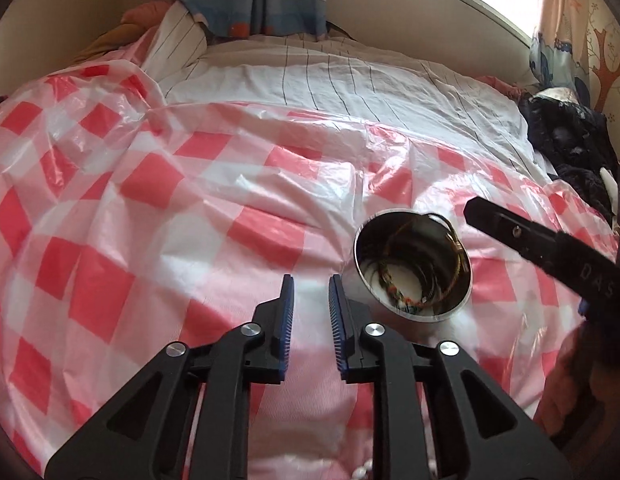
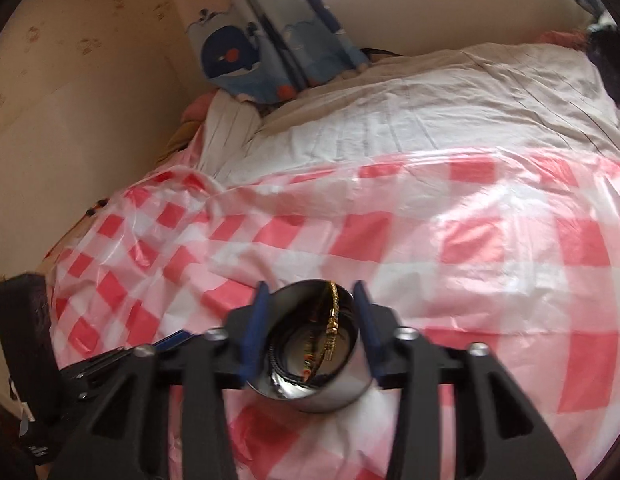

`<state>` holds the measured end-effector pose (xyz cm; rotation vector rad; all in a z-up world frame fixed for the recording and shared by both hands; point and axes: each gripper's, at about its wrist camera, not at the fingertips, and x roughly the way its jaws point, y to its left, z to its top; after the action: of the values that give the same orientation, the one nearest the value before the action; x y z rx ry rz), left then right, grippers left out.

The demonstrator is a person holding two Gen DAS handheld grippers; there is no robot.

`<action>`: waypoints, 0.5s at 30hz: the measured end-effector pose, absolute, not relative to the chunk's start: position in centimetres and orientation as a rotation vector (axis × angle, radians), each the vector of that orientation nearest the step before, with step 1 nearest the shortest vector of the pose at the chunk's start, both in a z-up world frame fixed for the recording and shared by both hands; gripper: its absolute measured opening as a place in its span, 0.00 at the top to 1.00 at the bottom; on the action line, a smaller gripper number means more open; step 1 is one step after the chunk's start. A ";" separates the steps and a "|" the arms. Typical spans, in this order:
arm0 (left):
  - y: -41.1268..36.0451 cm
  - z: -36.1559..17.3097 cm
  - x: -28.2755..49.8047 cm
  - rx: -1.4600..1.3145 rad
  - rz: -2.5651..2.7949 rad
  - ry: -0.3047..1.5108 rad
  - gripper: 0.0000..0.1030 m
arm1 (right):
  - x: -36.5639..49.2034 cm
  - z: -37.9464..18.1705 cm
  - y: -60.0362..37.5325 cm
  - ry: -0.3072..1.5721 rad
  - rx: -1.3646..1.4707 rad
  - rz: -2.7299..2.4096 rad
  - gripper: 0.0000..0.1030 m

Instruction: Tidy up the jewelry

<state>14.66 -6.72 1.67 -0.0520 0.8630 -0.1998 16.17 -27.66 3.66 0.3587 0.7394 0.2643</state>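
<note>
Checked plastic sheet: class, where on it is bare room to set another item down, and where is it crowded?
Free: the checked plastic sheet left of the left gripper and beyond the metal cup up to the striped bedding. Crowded: around the cup, where the right gripper straddles it.

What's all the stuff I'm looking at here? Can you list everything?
metal cup: one, shiny silver, on the checked sheet, seen between the right gripper's fingers
gold bracelet: one, gold, draped over the cup's rim and down inside
other jewelry: several pieces, dark and multicoloured cords, in the cup's bottom; count unclear
plastic sheet: one, red and white checks, spread over the bed
bedding: white with thin dark stripes, beyond the sheet
curtain: blue, whale print, at the wall
dark clothing: one heap, bed's far right edge
left gripper: black, blue pads, open, empty
right gripper: black, blue pads, open around the cup
</note>
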 end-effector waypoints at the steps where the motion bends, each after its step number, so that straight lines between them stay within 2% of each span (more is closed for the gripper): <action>1: -6.5 1.8 13.9 -0.050 -0.214 0.867 0.78 | 15.6 3.7 -27.9 0.750 0.358 0.265 0.56; 4: -5.8 1.8 11.3 -0.032 -0.252 0.886 0.68 | 13.1 4.1 -28.2 0.773 0.328 0.287 0.56; 6: -5.4 1.5 9.6 -0.006 -0.271 0.900 0.66 | 11.4 4.0 -28.1 0.811 0.296 0.305 0.57; 12: -5.3 0.0 6.1 0.040 -0.369 0.962 0.66 | 6.9 1.2 -26.2 0.982 0.254 0.405 0.65; 15: -5.8 -0.3 5.6 0.044 -0.393 0.973 0.65 | 6.9 1.7 -26.5 0.932 0.247 0.350 0.65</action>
<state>5.62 -5.83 -0.26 0.0442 0.9727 -0.3926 6.95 -26.51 1.67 0.2465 0.9324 0.3496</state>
